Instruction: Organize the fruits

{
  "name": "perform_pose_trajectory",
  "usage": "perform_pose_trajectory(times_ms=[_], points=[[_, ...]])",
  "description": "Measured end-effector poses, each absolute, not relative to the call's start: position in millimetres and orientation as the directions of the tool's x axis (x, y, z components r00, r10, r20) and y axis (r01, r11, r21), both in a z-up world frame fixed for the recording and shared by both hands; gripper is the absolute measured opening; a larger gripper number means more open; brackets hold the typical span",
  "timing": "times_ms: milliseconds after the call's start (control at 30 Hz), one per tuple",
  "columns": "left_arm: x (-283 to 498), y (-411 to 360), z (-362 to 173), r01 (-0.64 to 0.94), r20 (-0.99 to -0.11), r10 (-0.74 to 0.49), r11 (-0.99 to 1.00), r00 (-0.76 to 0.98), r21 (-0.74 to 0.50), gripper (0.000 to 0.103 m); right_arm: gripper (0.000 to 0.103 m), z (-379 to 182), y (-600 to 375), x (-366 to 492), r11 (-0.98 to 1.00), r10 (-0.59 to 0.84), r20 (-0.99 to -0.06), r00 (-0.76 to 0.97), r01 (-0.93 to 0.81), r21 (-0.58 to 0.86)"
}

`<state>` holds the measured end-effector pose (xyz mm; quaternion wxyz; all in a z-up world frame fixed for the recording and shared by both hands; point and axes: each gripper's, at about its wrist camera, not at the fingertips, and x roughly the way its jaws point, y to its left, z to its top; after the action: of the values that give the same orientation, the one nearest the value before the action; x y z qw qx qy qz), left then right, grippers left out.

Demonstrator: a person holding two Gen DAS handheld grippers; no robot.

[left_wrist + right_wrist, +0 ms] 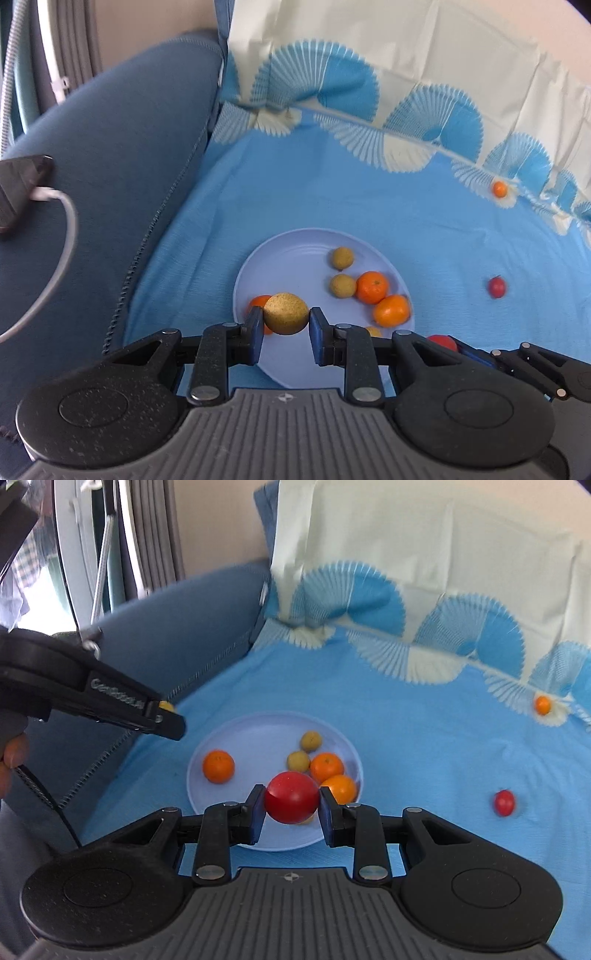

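My left gripper (286, 320) is shut on a yellow-brown round fruit (285, 314) and holds it above the near left part of a pale blue plate (291, 254). My right gripper (291, 803) is shut on a red tomato (291, 802) above the plate's (258, 738) near edge. The plate holds oranges (218, 766) (372, 287) and small yellow-green fruits (342, 257) (298, 760). A small red fruit (496, 287) (504, 802) and a small orange fruit (499, 188) (543, 705) lie on the blue cloth to the right. The left gripper (166, 716) shows at left in the right wrist view.
A blue patterned cloth (332, 192) covers the seat. A dark blue sofa arm (110, 166) rises at left, with a phone (18, 188) and white cable (66, 236) on it. A cream and blue draped backrest (406, 74) stands behind.
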<state>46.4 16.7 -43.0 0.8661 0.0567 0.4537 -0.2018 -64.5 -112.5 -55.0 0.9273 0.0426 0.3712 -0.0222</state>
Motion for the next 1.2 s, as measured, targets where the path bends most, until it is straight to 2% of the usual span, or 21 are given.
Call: perform_pose_trajectory(times_ms=[400,433,467,500,533,567,600,633,767,867,1000,1200], points=[[98.7,-20.0,-87.3,0.439,-0.839,-0.265,0.898,0.475,-0.035,0.029,0.032,-104.6,-118.1,-10.1,0.997,0.013,-0.748,0.663,0.051,0.063],[100.5,-20.9,-88.1,0.449,-0.843,-0.267,0.893,0.467,-0.034,0.043,0.032,-106.2,-118.3,-8.2,0.997,0.020,-0.751,0.660,0.042,0.064],[101.8,-21.0,-86.9,0.464,-0.846,-0.272,0.885,0.458,-0.033,0.078,0.033,-106.8,-118.8,-6.0,0.997,0.030,-0.755,0.655,0.033,0.068],[101.9,-19.5,-83.4,0.466,-0.844,-0.270,0.884,0.464,-0.027,0.094,0.041,-105.6,-119.4,-5.6,0.997,0.035,-0.753,0.657,0.032,0.074],[99.9,-15.2,-77.0,0.456,-0.826,-0.273,0.890,0.492,-0.022,0.102,0.050,-102.6,-120.7,-6.4,0.996,0.036,-0.751,0.660,0.034,0.078],[96.2,-8.2,-68.6,0.444,-0.801,-0.285,0.895,0.527,-0.027,0.103,0.072,-98.3,-121.3,-9.2,0.996,0.031,-0.745,0.667,0.042,0.079],[93.2,-2.3,-61.6,0.442,-0.791,-0.293,0.897,0.538,-0.031,0.103,0.082,-92.7,-122.0,-13.8,0.995,0.018,-0.736,0.677,0.057,0.078],[89.8,3.9,-55.0,0.439,-0.789,-0.295,0.898,0.539,-0.036,0.103,0.085,-86.5,-122.3,-20.4,0.995,0.006,-0.729,0.685,0.071,0.075],[61.1,36.3,-32.1,0.379,-0.786,-0.277,0.924,0.552,-0.059,0.103,0.091,-61.8,-119.9,-57.3,0.993,-0.014,-0.720,0.694,0.096,0.074],[26.6,56.2,-15.6,0.351,-0.778,-0.242,0.936,0.580,-0.029,0.103,0.093,-44.4,-115.5,-85.0,0.991,-0.037,-0.721,0.692,0.120,0.065],[-16.1,73.9,0.8,0.339,-0.775,-0.232,0.941,0.587,-0.024,0.103,0.100,-18.4,-102.9,-121.8,0.984,-0.105,-0.676,0.729,0.176,0.037],[-61.6,87.6,12.3,0.324,-0.777,-0.227,0.945,0.588,-0.031,0.103,0.102,4.9,-85.5,-162.0,0.979,-0.148,-0.618,0.772,0.202,0.018]])
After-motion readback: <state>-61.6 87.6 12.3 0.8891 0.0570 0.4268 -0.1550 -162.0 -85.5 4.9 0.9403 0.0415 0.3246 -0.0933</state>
